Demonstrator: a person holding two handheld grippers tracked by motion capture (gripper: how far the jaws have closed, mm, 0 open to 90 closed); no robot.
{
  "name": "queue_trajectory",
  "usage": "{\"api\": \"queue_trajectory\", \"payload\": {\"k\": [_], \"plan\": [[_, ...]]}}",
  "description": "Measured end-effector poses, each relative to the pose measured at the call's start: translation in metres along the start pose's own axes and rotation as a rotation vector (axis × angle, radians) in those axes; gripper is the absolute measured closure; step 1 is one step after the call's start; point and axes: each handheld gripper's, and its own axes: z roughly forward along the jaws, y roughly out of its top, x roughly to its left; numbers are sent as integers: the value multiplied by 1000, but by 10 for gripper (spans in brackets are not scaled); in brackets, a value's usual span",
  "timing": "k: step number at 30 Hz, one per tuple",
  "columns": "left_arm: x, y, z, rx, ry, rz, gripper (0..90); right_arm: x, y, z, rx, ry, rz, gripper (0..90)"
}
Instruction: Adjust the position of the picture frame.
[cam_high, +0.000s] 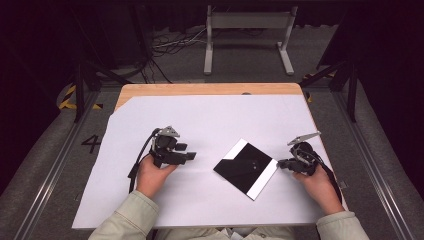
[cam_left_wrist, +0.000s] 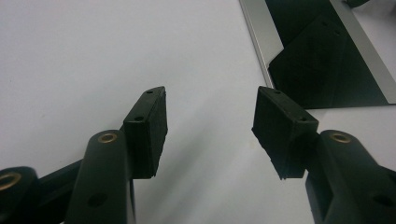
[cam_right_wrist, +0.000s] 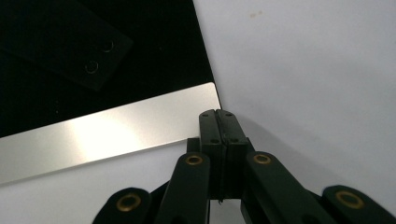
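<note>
resting flat mid-table on white paper sheet: square black glossy panel with silver edge strips, turned diamond-wise. right gripper jaws pressed together, empty, tips at panel's silver corner, likely to nudge it. left gripper jaws wide apart, empty, aimed at panel's near edge.

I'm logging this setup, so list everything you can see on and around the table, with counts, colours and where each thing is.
Flat square panel: one, glossy black with silver strips along two edges, lying on the white sheet between the grippers.
White sheet: one, white, covering most of the table.
Table: one, light wood, its far edge bare.
Metal stand: one, pale grey, on the floor beyond the table.
Cables: several, dark and white, on the floor behind the table.
Left gripper: one, black, jaws open over the sheet.
Right gripper: one, black, jaws shut at the panel's silver corner.
Sleeves: two, beige, bottom edge.
</note>
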Motion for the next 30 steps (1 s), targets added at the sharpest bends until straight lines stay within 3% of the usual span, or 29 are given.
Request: {"api": "queue_trajectory", "payload": {"k": [11, 21, 27, 30], "plan": [[-2, 0, 2, 12, 5, 1, 451, 0, 3, 9, -91, 0, 17, 900], [-1, 0, 2, 15, 4, 0, 451, 12, 27, 31, -147, -53, -38, 900], [-1, 0, 3, 17, 2, 3, 451, 16, 37, 42, -147, -45, -53, 900], [-1, 0, 3, 20, 2, 8, 451, 18, 39, 46, -166, -13, -43, 900]]}}
